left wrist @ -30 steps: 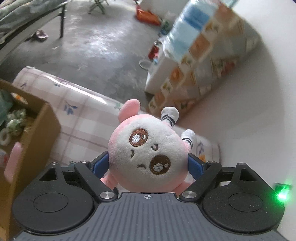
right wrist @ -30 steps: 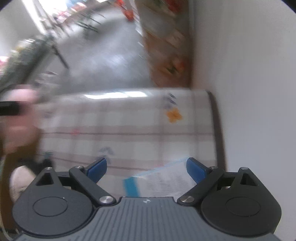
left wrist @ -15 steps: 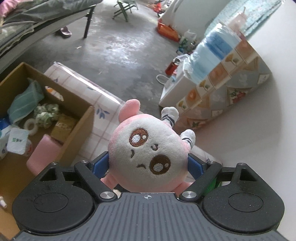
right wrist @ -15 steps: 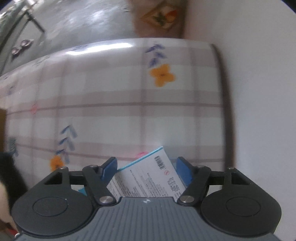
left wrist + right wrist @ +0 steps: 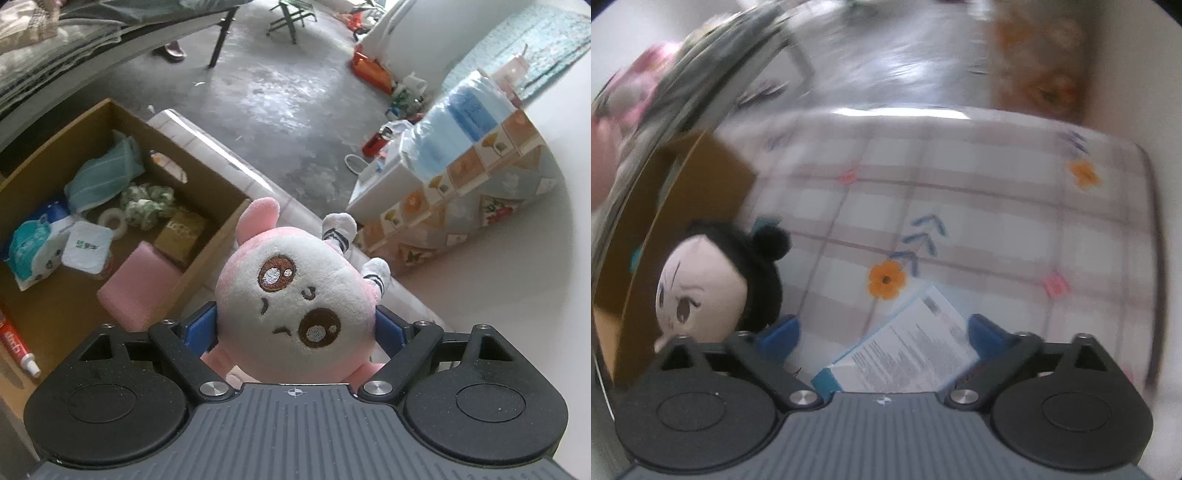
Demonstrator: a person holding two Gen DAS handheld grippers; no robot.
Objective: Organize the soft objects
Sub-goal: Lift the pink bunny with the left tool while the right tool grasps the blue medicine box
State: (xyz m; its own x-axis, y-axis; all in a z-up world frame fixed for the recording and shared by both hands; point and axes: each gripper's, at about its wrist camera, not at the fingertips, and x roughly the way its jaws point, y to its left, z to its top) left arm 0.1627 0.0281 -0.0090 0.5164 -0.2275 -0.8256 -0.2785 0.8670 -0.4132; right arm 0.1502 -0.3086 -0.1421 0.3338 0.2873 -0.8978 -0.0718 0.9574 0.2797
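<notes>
Sideways, pink plush (image 5: 295, 295), feet outward.

Left gripper (image 5: 295, 325), right gripper (image 5: 882, 328): blue pads, black linkages, silver screws, ribbed grey body; right blurred.

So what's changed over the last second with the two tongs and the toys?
The left tongs swung toward the cardboard box, whose contents now show. The right tongs are opening around the white-and-blue packet, and a black-haired doll has come into view beside them. Unchanged: the pink plush stays gripped in the left tongs.
</notes>
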